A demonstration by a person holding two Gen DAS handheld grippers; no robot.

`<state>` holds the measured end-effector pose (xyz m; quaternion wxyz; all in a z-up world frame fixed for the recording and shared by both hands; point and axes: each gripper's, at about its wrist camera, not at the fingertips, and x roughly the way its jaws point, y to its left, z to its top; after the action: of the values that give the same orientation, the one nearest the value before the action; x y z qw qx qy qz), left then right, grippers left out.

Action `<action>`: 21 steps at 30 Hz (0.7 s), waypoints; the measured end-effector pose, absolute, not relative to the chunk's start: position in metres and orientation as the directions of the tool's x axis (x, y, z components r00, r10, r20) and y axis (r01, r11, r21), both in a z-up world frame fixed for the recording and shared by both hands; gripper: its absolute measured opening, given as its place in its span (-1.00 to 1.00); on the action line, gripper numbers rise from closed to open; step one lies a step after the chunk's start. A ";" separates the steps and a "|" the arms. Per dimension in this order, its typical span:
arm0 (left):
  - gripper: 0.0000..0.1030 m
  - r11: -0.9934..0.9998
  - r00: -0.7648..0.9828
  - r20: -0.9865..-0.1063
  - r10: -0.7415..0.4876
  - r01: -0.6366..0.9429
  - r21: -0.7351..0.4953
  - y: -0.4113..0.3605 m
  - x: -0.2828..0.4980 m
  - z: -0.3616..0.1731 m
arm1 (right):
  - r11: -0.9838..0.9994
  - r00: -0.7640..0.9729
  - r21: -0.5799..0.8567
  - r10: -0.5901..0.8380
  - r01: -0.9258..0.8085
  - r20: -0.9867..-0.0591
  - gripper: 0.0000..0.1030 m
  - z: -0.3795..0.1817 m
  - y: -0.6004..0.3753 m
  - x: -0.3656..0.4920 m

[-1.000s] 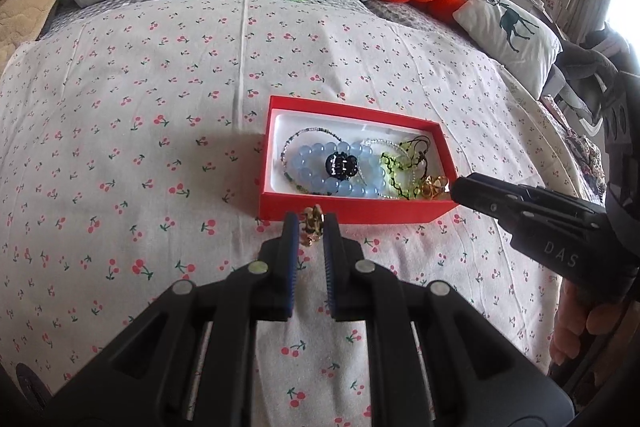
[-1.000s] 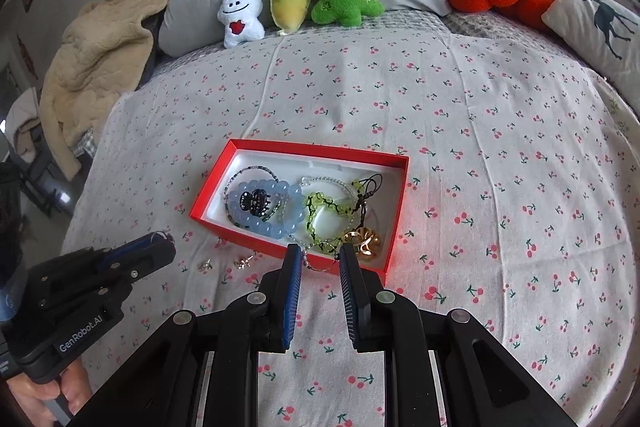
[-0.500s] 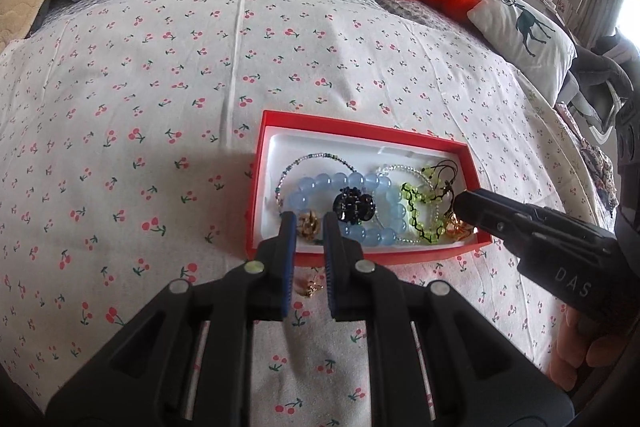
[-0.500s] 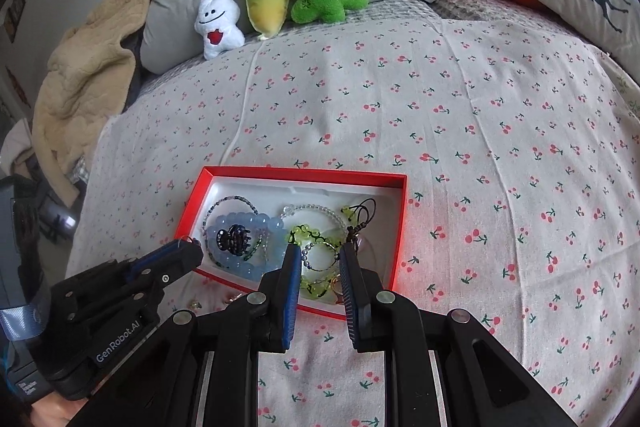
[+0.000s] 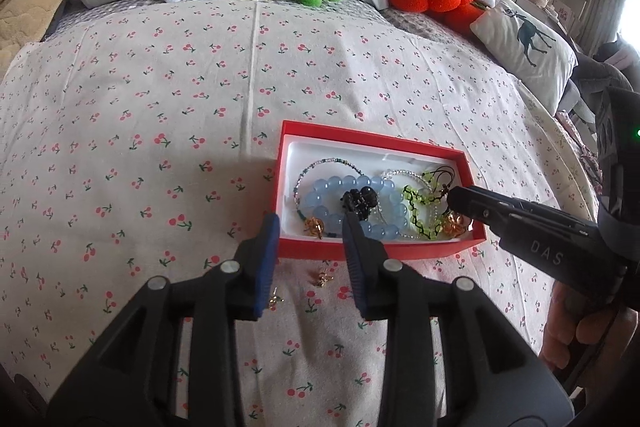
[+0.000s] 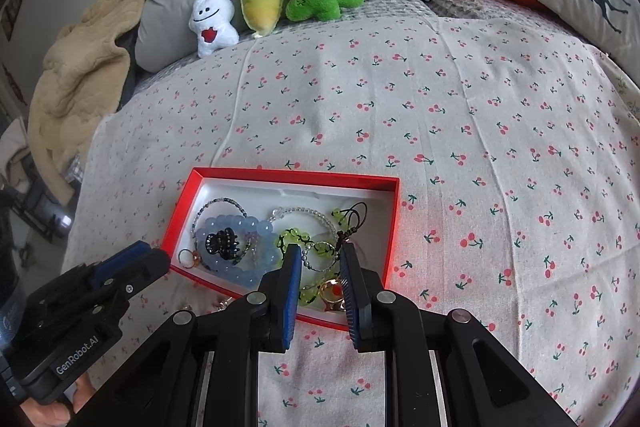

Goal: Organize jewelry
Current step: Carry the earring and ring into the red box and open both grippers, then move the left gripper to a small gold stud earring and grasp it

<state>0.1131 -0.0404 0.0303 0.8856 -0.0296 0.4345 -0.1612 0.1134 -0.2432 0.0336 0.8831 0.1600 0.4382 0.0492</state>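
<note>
Mostly done: bracelets and hair clip (image 5: 359, 200) already inside red box (image 5: 372, 141) on the bed. Two small gold pieces (image 5: 323, 277), perhaps earrings, left outside. Left tool (image 5: 310, 227) spread apart, empty; right tool (image 6: 320, 259) likewise apart above box.

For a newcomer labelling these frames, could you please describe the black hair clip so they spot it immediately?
On the cherry-print bedspread lies a red box with a white inside. The black hair clip sits in the ring of the blue bead bracelet, the only glossy black piece there.
</note>
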 end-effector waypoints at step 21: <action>0.62 0.983 0.537 -0.829 -0.156 0.165 -0.078 0.010 0.081 0.017 | 0.945 0.629 0.327 0.247 0.011 -0.737 0.40 0.055 -0.245 0.081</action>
<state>0.0810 0.0096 0.0169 0.8767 0.0048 0.4723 -0.0914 0.0808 -0.2452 0.0552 0.8898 0.1519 0.4253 0.0664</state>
